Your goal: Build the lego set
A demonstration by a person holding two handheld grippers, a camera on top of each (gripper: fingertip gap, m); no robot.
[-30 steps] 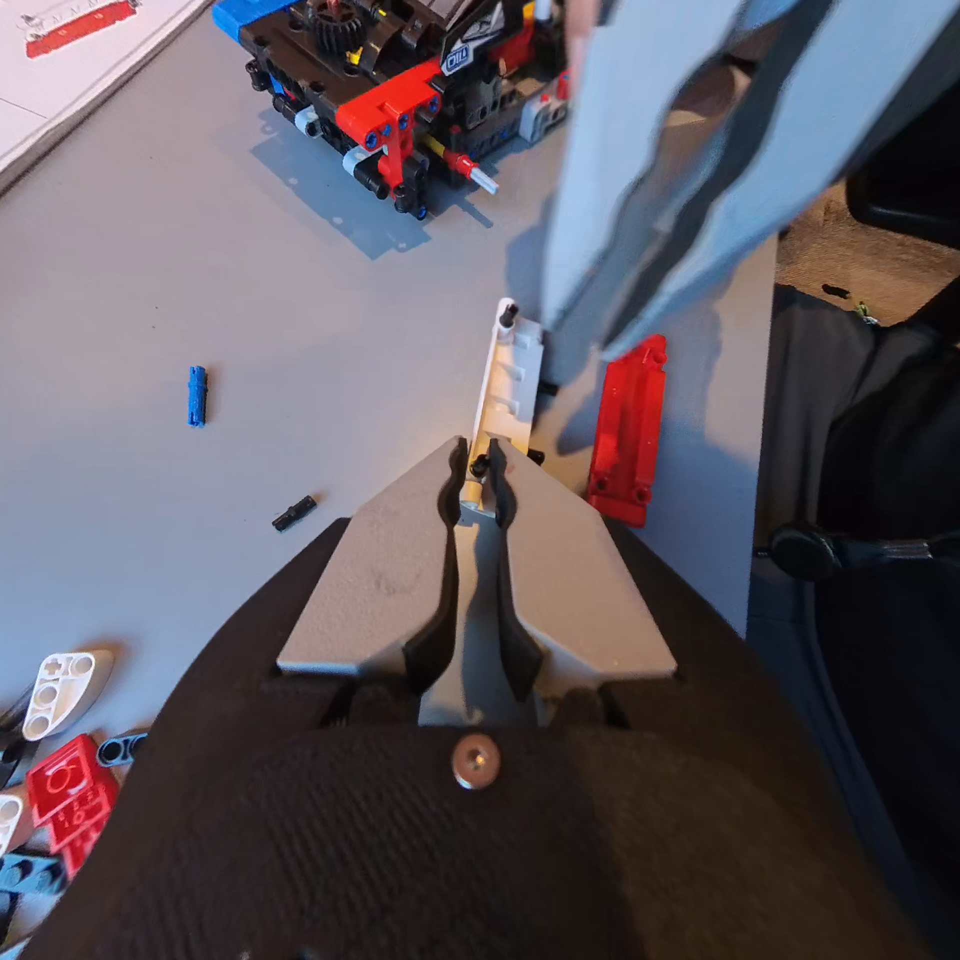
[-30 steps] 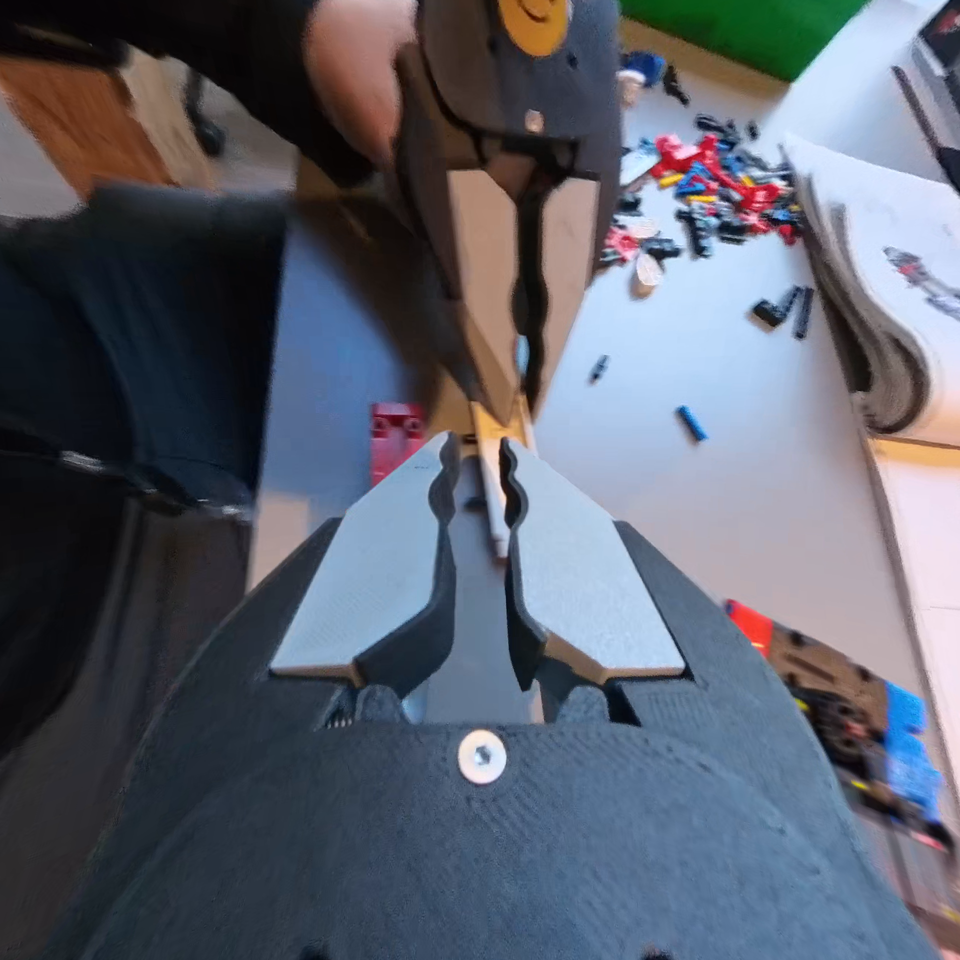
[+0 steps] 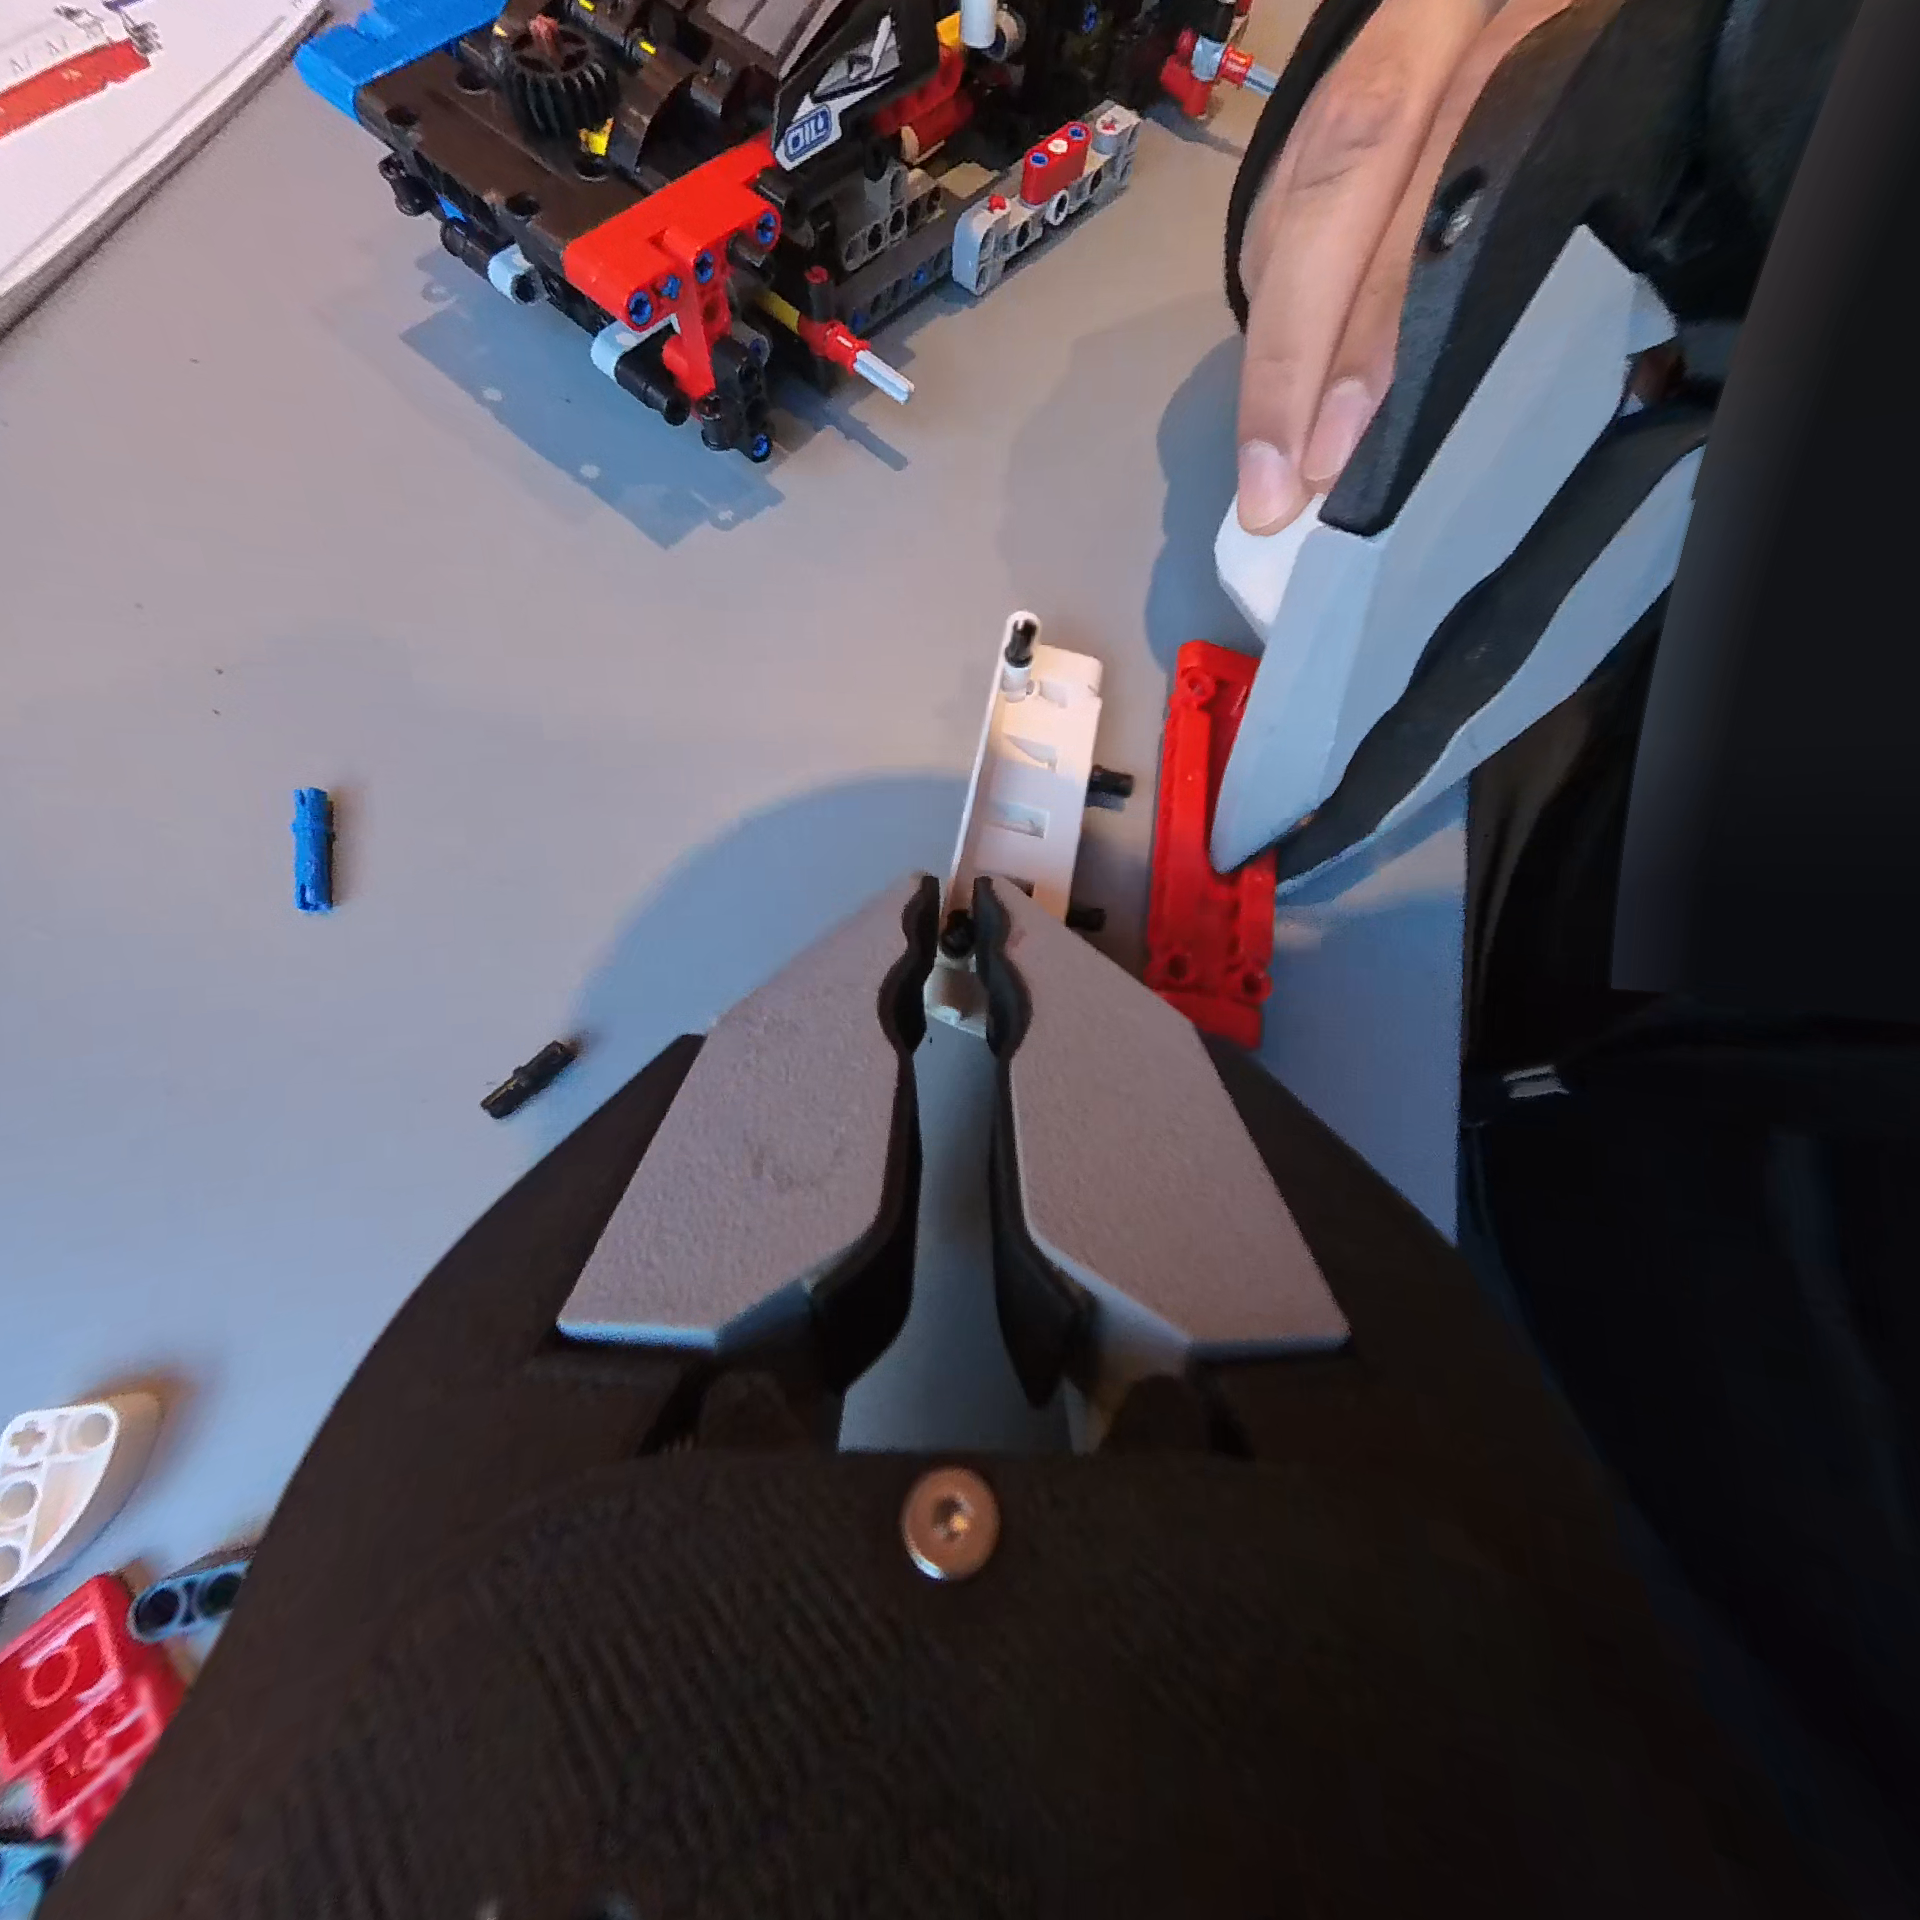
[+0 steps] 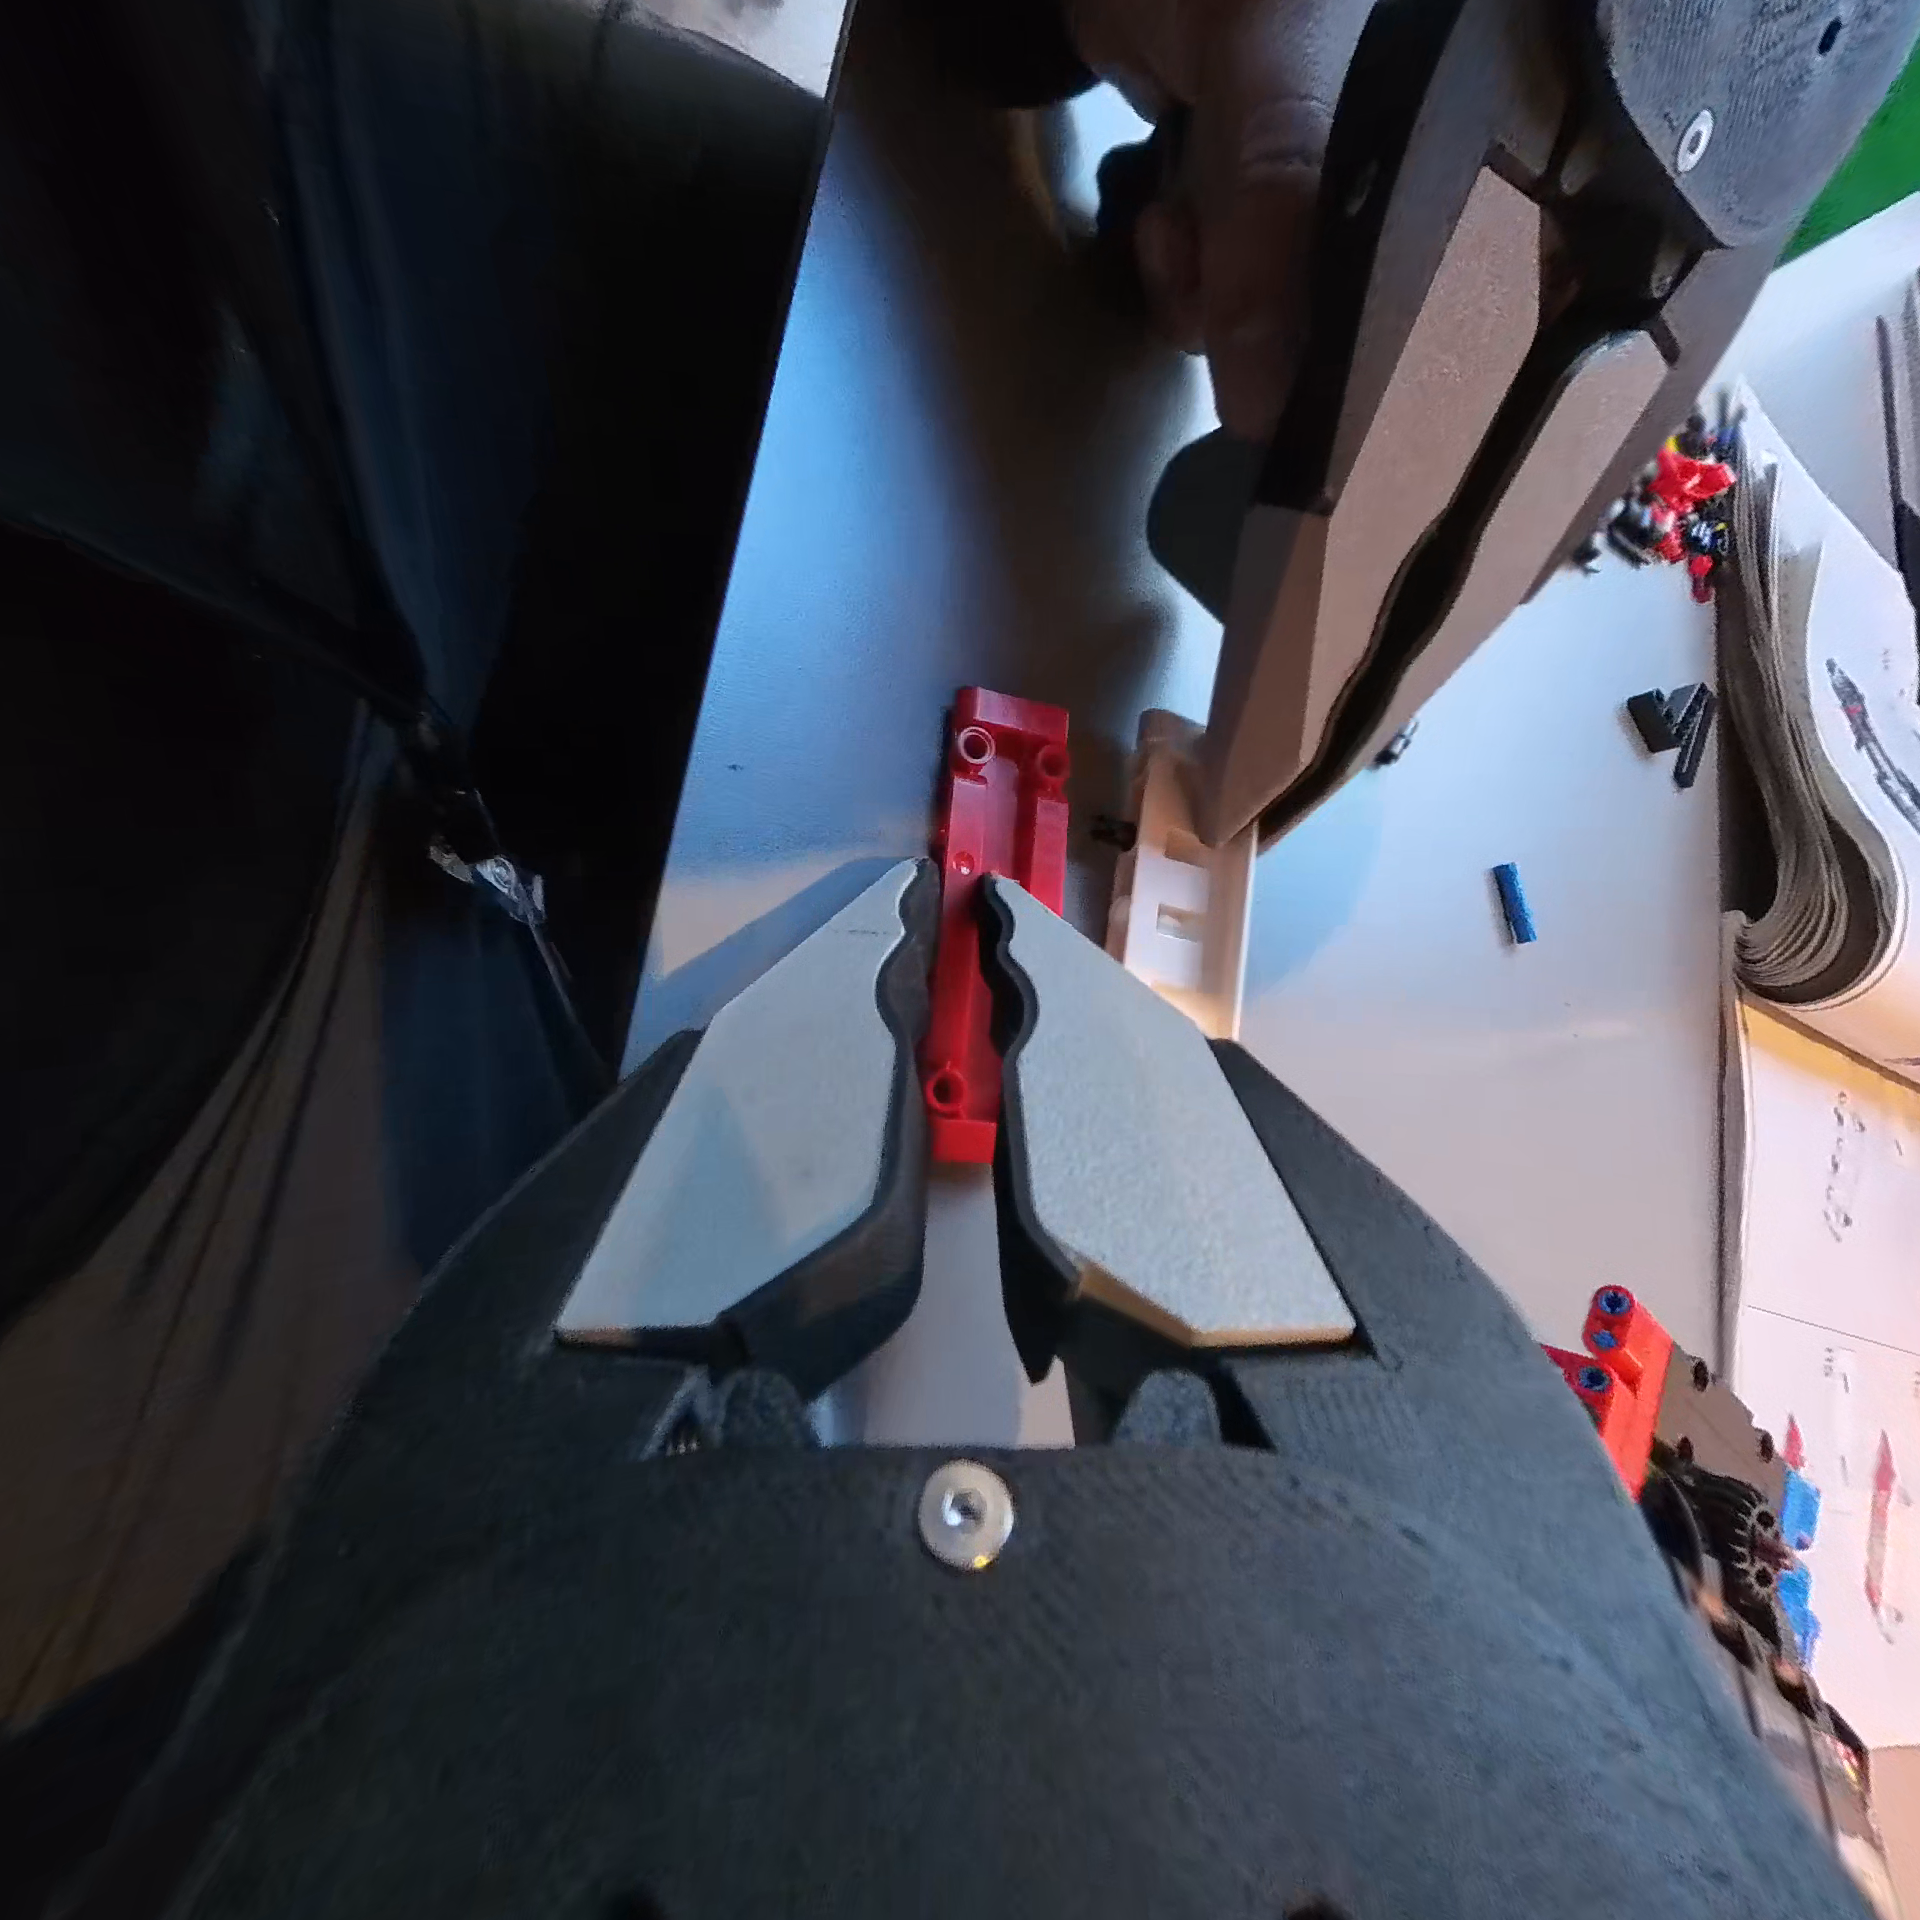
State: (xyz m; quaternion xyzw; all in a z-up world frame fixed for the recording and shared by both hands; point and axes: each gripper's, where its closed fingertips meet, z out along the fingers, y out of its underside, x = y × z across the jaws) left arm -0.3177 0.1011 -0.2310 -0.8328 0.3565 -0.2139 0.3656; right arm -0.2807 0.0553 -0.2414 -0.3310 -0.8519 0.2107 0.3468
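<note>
The left gripper is resting low on the pale grey table, its jaws pinching the near end of a long white panel that is lying flat and pointing away. Just beside that panel, toward the table's edge, one red panel is lying parallel to it. The right gripper is straddling the red panel's near half with a narrow gap between its tips; whether the pads are actually pressing on the plastic cannot be told. A person's hand is wrapping that gripper's body, and dark clothing is filling the space past the table edge.

Left of the grippers, two loose pins are lying well apart: one black pin and, farther out, one blue pin. At the near left corner a small heap of spare parts is showing, white and red among them; its count cannot be told.

Farther back, one partly built vehicle, black with red and blue sections, is standing on the table. Beyond it, at the far left corner, one open instruction booklet is lying flat.
</note>
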